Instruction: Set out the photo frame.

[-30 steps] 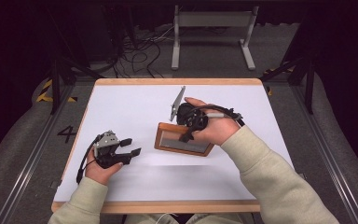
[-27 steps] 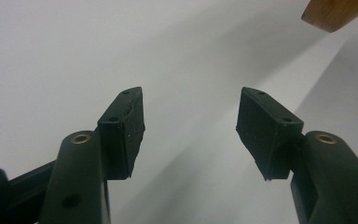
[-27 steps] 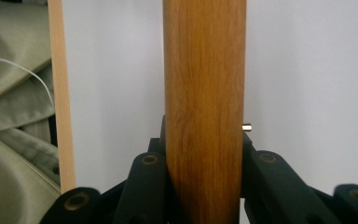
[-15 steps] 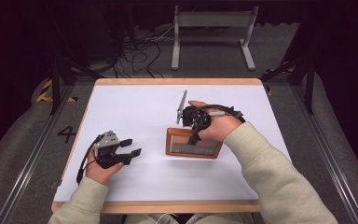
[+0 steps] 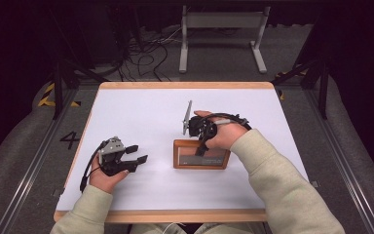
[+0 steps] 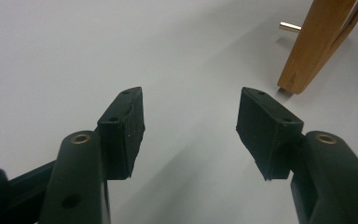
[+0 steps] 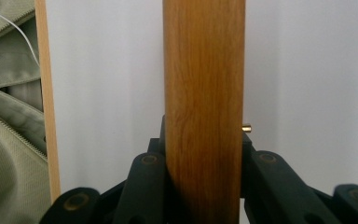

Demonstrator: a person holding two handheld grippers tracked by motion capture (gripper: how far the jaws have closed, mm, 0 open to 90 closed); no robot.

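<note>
White table (image 5: 141, 107), dark room, cables on floor (image 5: 141, 53); right gripper (image 5: 200, 146) clamping wooden frame (image 5: 185, 160); left gripper (image 5: 137, 153) agape

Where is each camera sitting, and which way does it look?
High view: above the person's side, looking forward and down on the table; both forearms, left gripper and right gripper show.
Left gripper view: on the left gripper, looking across the table; open jaws show.
Right gripper view: on the right gripper; jaws clamp the wooden frame.
All three share the wooden frame.
</note>
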